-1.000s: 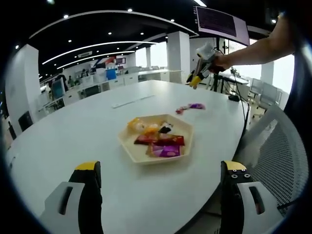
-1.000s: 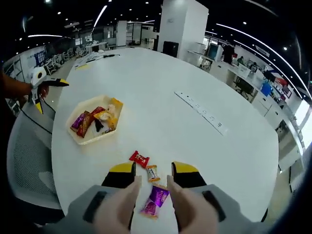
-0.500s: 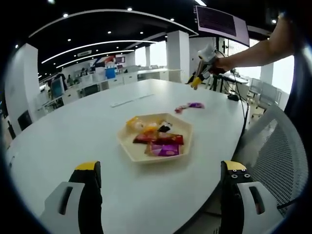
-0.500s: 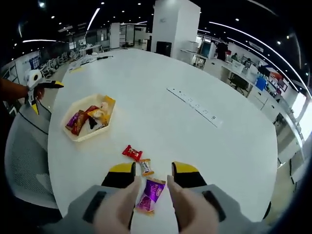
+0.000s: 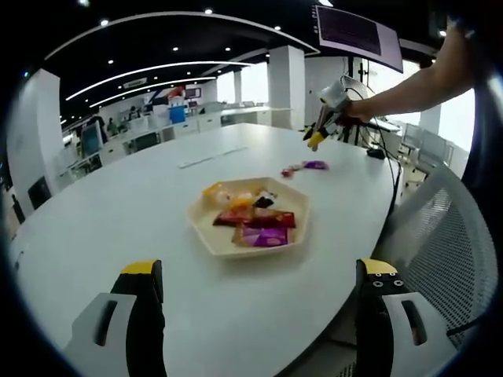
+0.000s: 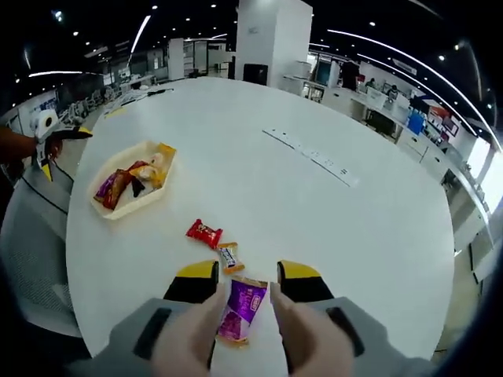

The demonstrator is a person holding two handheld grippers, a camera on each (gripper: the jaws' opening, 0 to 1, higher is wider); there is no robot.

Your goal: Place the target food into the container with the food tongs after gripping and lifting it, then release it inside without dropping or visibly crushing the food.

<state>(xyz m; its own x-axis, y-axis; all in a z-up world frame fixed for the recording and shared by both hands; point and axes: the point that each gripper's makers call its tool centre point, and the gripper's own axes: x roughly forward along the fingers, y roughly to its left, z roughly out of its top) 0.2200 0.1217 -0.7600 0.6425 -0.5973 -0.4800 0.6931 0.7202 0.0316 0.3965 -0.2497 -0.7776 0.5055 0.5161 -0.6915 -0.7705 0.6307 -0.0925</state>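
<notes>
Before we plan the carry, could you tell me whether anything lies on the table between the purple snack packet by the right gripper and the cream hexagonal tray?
Yes. In the right gripper view, a small orange-and-white wrapped candy and a red wrapped candy lie on the white table between the purple snack packet and the cream hexagonal tray. They are low, so a lifted carry would probably pass over them.

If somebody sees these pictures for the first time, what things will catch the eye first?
First comes the big white table with a cream tray full of bright snack packets. Next, three loose sweets lie near the right gripper: a purple packet between its open jaws, a small candy and a red packet just ahead.
</notes>
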